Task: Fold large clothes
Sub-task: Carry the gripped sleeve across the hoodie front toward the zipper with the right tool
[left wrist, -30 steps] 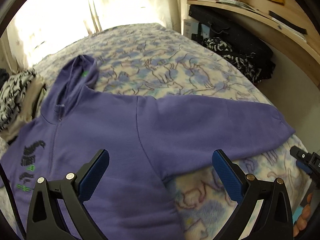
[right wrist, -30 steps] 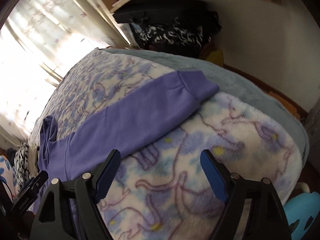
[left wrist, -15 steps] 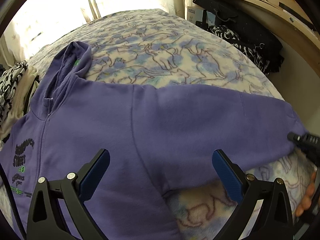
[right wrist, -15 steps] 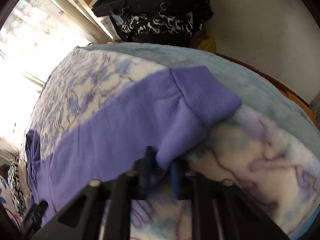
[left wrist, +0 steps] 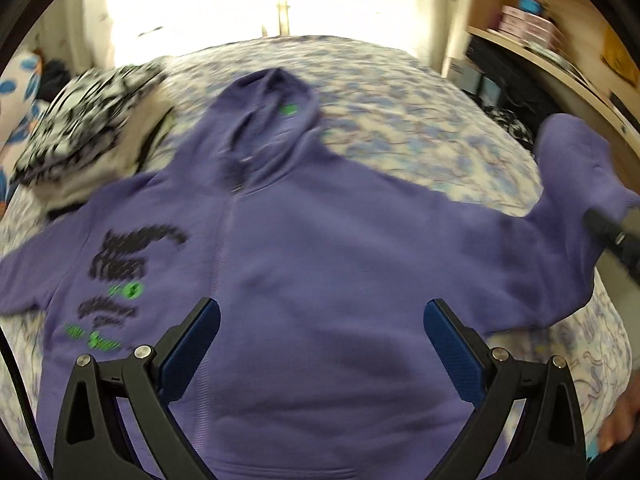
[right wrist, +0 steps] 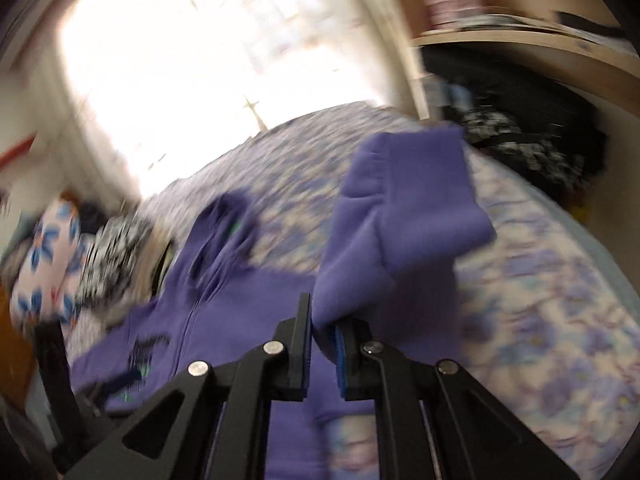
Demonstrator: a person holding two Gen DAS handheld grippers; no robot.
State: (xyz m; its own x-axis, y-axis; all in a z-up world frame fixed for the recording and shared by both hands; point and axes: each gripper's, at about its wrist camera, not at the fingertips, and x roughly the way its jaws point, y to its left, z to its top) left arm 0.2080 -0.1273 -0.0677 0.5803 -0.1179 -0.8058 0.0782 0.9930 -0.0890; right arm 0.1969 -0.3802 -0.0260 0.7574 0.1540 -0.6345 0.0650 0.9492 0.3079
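A purple zip hoodie (left wrist: 320,264) with black and green print lies face up on the patterned bed, its hood (left wrist: 272,112) toward the window. My left gripper (left wrist: 320,340) hangs open above the hoodie's lower front with nothing between its blue pads. My right gripper (right wrist: 322,344) is shut on the sleeve (right wrist: 404,220), holding its cuff end lifted off the bed and bent toward the body (right wrist: 224,304). The same raised sleeve (left wrist: 576,168) shows at the right of the left wrist view, with the right gripper (left wrist: 612,236) at the edge. Both views are motion-blurred.
A black-and-white patterned pile of clothes (left wrist: 88,136) lies on the bed left of the hood. A wooden shelf (left wrist: 560,60) with boxes and dark bags (right wrist: 532,136) runs along the right wall. A bright curtained window is behind the bed.
My right gripper shut on the sleeve near its cuff and lifted it up off the bed toward the hoodie's body. The left gripper swung left over the hoodie's front, still open.
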